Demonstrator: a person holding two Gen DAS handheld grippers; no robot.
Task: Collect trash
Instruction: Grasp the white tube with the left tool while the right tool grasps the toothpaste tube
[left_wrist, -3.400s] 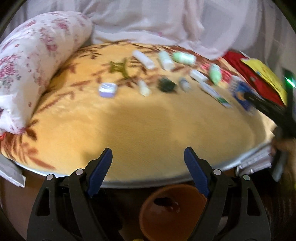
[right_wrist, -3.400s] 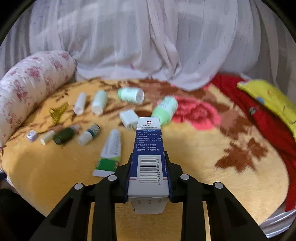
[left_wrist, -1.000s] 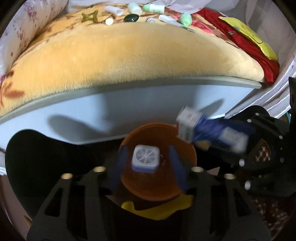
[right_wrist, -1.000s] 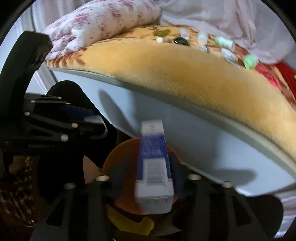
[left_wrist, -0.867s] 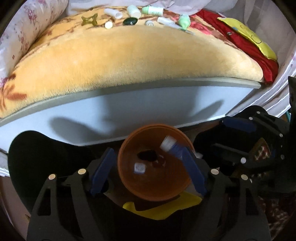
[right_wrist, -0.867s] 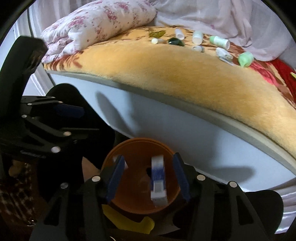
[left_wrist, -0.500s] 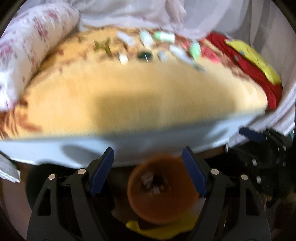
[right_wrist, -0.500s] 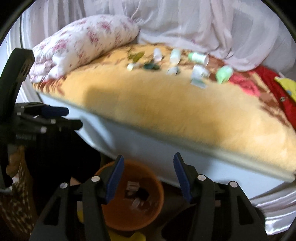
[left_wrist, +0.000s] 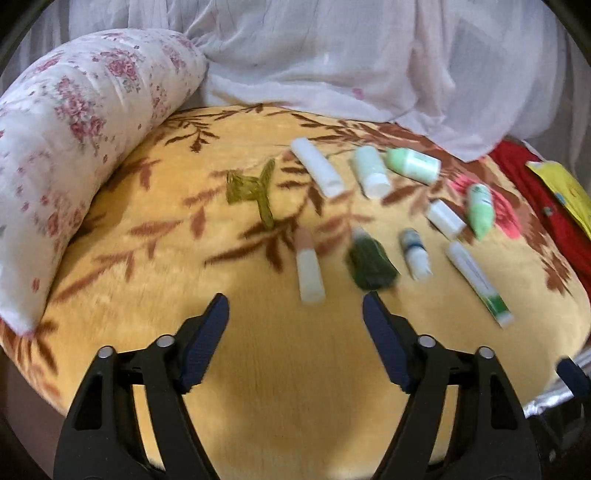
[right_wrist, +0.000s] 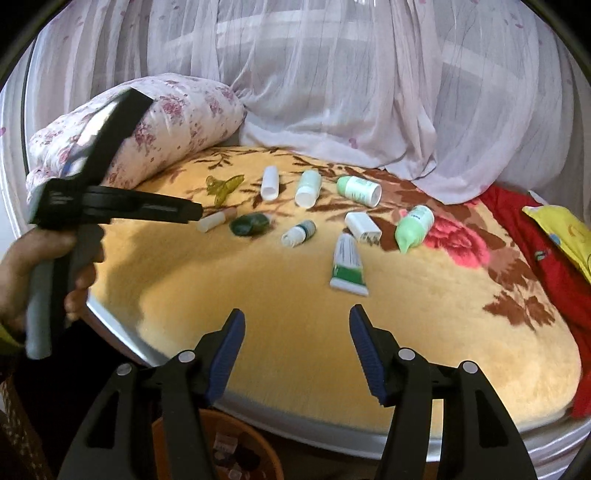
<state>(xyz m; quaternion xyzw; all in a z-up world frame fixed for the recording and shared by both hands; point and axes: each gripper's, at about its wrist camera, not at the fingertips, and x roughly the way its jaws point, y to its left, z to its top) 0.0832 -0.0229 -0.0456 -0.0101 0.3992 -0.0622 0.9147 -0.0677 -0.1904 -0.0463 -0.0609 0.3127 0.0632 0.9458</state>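
Several small items lie on the yellow floral blanket (left_wrist: 258, 369): a white stick with a tan end (left_wrist: 309, 264), a dark green bottle (left_wrist: 369, 263), a small dropper bottle (left_wrist: 415, 253), a green-and-white tube (left_wrist: 479, 283), white tubes and pale green bottles. My left gripper (left_wrist: 295, 317) is open and empty, just short of the white stick and the dark bottle. My right gripper (right_wrist: 296, 334) is open and empty over the bed's near edge; the tube (right_wrist: 347, 265) lies ahead of it. The orange bin (right_wrist: 236, 446) sits below, with trash inside.
A floral pillow (left_wrist: 55, 147) lies at the left. White curtain fabric (right_wrist: 332, 92) hangs behind. Red cloth (right_wrist: 535, 258) and a yellow packet (right_wrist: 561, 229) lie at the right. The left hand-held gripper (right_wrist: 110, 210) shows in the right wrist view, over the blanket's left side.
Both grippers dropped their items, a small white box and a blue-and-white box, into the orange bin, then rose open and empty back over the bed.
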